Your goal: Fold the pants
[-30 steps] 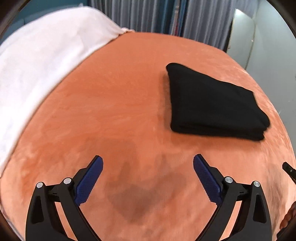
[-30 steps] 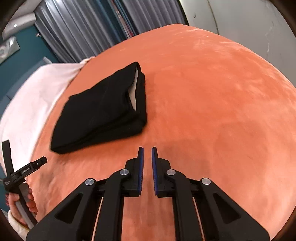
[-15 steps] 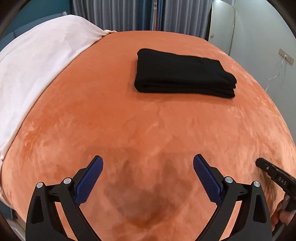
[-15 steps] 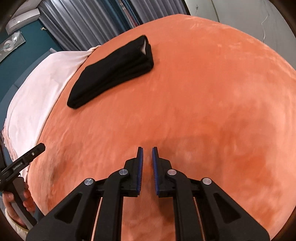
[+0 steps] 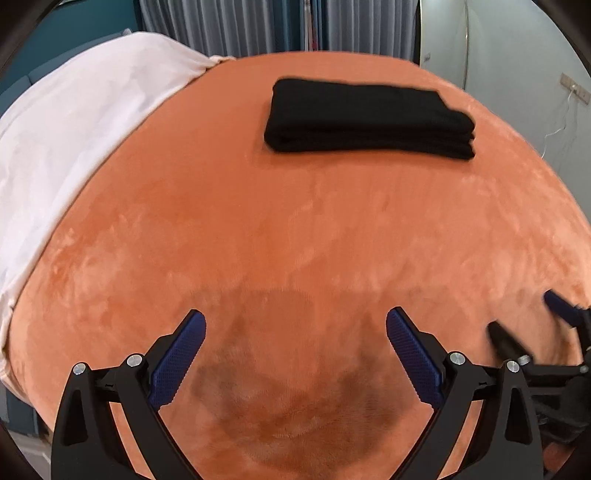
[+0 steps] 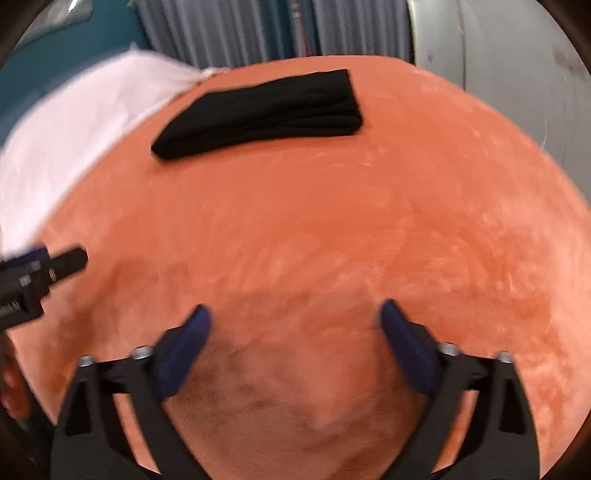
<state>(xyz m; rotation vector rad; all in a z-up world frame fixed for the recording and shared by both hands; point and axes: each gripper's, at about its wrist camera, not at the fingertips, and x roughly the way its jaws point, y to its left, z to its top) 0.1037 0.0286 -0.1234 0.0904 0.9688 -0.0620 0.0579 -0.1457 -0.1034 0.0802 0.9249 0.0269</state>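
Observation:
The black pants (image 5: 369, 118) lie folded into a thick rectangle far back on the orange blanket (image 5: 295, 229); the right wrist view shows the same pants (image 6: 258, 114) at the upper left. My left gripper (image 5: 295, 325) hovers near the blanket's front, jaws wide apart, nothing between them. My right gripper (image 6: 293, 314) is opening, its blue pads spread wide over bare blanket with nothing held. Each gripper shows at the other view's edge: the right gripper (image 5: 524, 325) at right, the left gripper (image 6: 44, 269) at left. Both are well short of the pants.
A white sheet (image 5: 74, 140) covers the bed's left side. Grey curtains (image 5: 258, 26) hang behind, a white wall (image 5: 517, 74) with a socket and cable stands at right. The bed edge drops off at lower left.
Both grippers drew back from the pants, which now sit farther away. The right gripper's jaws went from nearly shut to wide apart. The left jaws stayed wide.

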